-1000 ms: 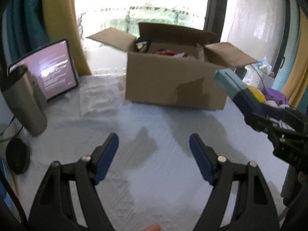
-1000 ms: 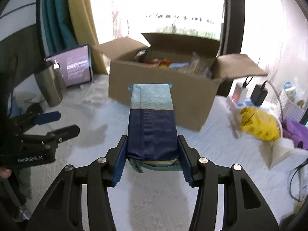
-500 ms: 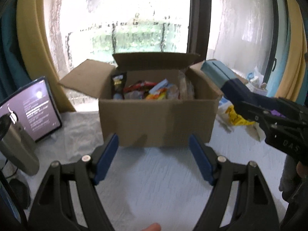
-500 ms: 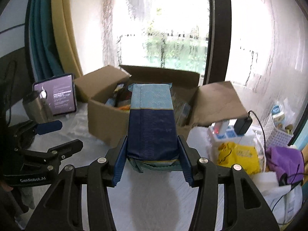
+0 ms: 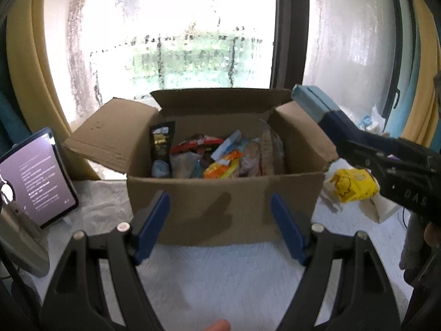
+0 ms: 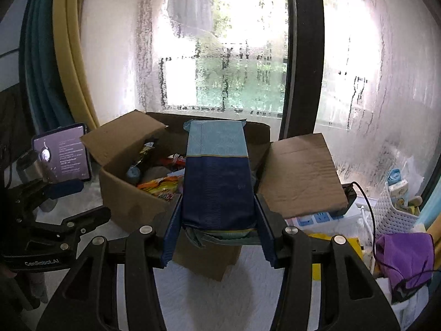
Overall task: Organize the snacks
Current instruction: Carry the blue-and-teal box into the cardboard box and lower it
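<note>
An open cardboard box [image 5: 220,209] [image 6: 129,204] with its flaps out stands on the white table, filled with several snack packets [image 5: 220,160] [image 6: 160,184]. My right gripper [image 6: 217,229] is shut on a long dark blue and light blue snack pack [image 6: 217,176], held above the box's near right corner. In the left wrist view that pack [image 5: 317,104] pokes in from the right over the box's right flap. My left gripper [image 5: 220,226] is open and empty, in front of the box's near wall.
A lit tablet [image 5: 35,182] [image 6: 63,154] and a steel tumbler [image 5: 19,237] [image 6: 30,168] stand left of the box. Right of it lie a yellow packet [image 5: 352,184], a power strip [image 6: 311,218], a white basket [image 6: 397,209] and a purple cloth [image 6: 405,259]. A window is behind.
Both grippers rose and moved toward the box, so its contents came into view. The right gripper carried the blue pack to above the box's edge. Neither gripper's grip changed.
</note>
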Available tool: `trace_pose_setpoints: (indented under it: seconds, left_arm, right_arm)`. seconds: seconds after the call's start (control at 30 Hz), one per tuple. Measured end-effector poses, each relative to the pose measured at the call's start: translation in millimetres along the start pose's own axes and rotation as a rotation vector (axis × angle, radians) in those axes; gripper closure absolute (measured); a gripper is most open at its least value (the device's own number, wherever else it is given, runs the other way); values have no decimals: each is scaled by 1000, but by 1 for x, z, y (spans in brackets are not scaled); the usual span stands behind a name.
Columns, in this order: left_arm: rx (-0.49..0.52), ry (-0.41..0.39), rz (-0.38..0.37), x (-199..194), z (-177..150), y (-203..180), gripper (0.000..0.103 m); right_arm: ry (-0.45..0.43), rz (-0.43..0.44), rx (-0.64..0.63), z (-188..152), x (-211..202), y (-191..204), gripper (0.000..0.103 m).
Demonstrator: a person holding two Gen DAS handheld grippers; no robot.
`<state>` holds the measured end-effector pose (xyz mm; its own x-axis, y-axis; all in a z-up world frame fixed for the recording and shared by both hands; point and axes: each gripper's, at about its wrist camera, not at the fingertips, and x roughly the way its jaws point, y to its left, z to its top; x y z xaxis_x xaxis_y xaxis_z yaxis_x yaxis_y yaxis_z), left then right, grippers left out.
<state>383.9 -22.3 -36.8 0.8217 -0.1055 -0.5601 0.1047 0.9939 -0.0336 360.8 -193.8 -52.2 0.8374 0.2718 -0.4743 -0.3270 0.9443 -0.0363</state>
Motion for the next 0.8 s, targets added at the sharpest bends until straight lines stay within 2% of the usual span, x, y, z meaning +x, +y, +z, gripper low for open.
trace_pose_setpoints:
  seconds: [0.4,0.8]
  left_arm:
    - [-11,4,-6,51,26,13,26]
    - [-38,-6,17,83,44,38,26]
  right_arm:
    - [55,20,56,8,59,-13,50]
    - [91,13,34,34,112,-8,50]
